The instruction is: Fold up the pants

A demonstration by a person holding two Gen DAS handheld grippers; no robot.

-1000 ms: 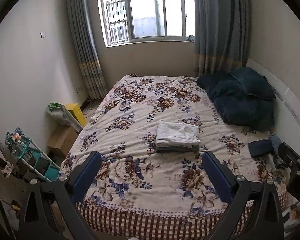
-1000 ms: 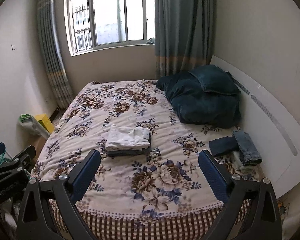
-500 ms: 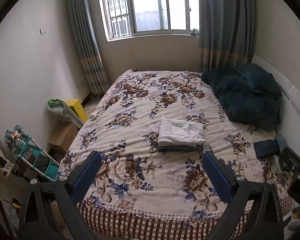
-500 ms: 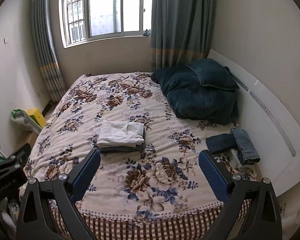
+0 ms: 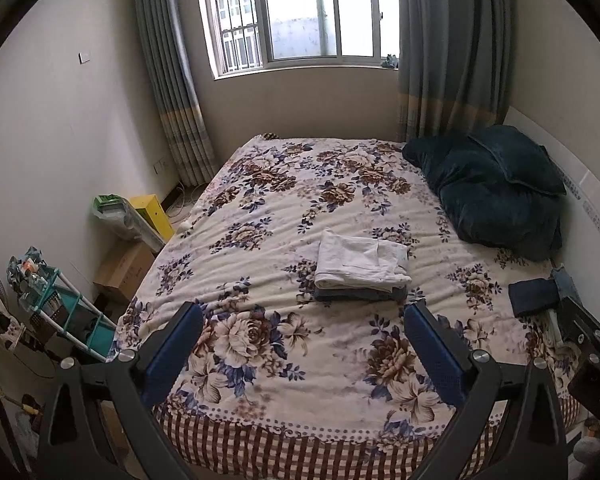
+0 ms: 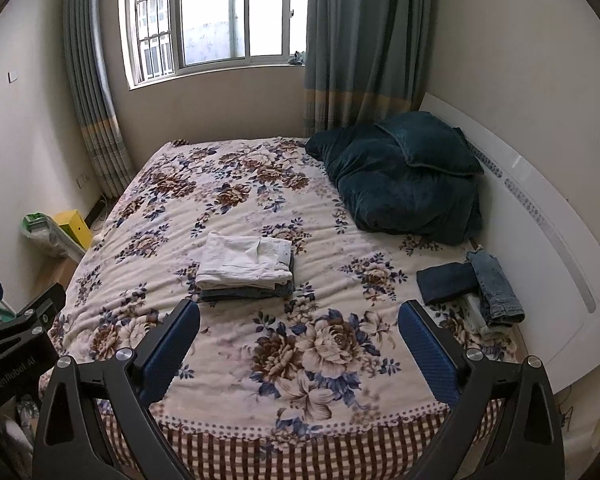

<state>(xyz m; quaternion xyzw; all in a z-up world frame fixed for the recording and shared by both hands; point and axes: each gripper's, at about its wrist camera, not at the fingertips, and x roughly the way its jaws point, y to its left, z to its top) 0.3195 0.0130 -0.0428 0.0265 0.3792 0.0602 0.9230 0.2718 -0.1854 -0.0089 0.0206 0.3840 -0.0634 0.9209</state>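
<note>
A neat stack of folded pants (image 5: pixel 362 268) (image 6: pixel 246 266), white on top and blue-grey beneath, lies in the middle of the floral bed (image 5: pixel 284 208) (image 6: pixel 228 200). More pants, a dark navy pair (image 6: pixel 446 282) (image 5: pixel 534 298) and blue jeans (image 6: pixel 496 288), lie bunched at the bed's right edge beside the headboard. My left gripper (image 5: pixel 302 324) hovers open above the near end of the bed, short of the stack, holding nothing. My right gripper (image 6: pixel 298 322) is open too, and nothing sits between its blue pads.
A dark teal duvet and pillow (image 6: pixel 408 184) (image 5: pixel 496 188) are piled at the far right. A white headboard (image 6: pixel 548 248) runs along the right wall. A cardboard box (image 5: pixel 122 266), a yellow box (image 5: pixel 152 214) and a teal rack (image 5: pixel 56 308) stand on the floor left of the bed.
Both grippers have risen and tipped, so the bed sits lower in each view and more wall shows. Both stay open. The clothes have not moved.
</note>
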